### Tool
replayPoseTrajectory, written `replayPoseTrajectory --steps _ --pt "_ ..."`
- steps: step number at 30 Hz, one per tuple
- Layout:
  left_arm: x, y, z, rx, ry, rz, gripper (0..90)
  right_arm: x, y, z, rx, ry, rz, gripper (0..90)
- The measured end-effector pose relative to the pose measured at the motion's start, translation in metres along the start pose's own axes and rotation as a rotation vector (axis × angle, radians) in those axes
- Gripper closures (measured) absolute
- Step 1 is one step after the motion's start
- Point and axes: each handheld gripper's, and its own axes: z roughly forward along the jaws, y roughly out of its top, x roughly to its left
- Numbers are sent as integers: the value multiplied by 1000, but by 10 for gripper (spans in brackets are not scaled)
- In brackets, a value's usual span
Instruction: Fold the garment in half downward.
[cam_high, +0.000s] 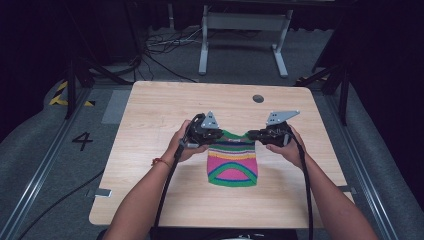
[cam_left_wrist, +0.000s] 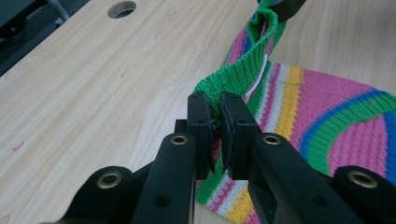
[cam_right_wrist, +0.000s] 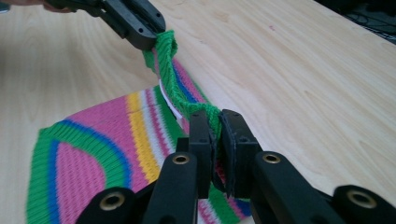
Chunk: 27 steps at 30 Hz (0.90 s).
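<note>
A knitted cloth (cam_high: 232, 162) with pink, green, blue, yellow and white stripes lies on the wooden table (cam_high: 165, 110), its far green edge lifted and stretched between both grippers. My left gripper (cam_high: 219, 135) is shut on the left end of that green edge (cam_left_wrist: 233, 79). My right gripper (cam_high: 251, 134) is shut on the right end (cam_right_wrist: 205, 112). In the left gripper view its jaws (cam_left_wrist: 214, 101) pinch the knit, with the right gripper's tip (cam_left_wrist: 280, 7) farther along the edge. The right gripper view shows its jaws (cam_right_wrist: 212, 119) clamped on the knit and the left gripper (cam_right_wrist: 147, 35) beyond. The cloth's near part rests flat.
A round cable hole (cam_high: 258, 98) sits near the table's far edge. Behind the table stand a grey frame leg (cam_high: 204, 45) and loose floor cables (cam_high: 160, 45). Bare tabletop lies left, right and in front of the cloth.
</note>
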Motion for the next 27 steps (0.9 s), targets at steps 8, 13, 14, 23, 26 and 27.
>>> replayPoseTrajectory --steps 8,13,14,23,26,27 --pt "-23 -8 1 6 -21 35 831 24 -7 -2 36 45 -54 838" --pt "-34 -16 1 25 -61 47 831 37 -15 -5 55 73 -74 837" --pt "-36 -17 0 19 -67 53 831 40 -16 -5 59 77 -78 837" --pt "-54 -31 -8 19 -112 51 830 64 -28 -15 63 131 -101 834" --pt "-62 -36 -10 27 -138 78 830 70 -33 -14 71 158 -95 833" --pt "-64 -38 -11 26 -140 83 830 72 -35 -13 78 164 -94 833"
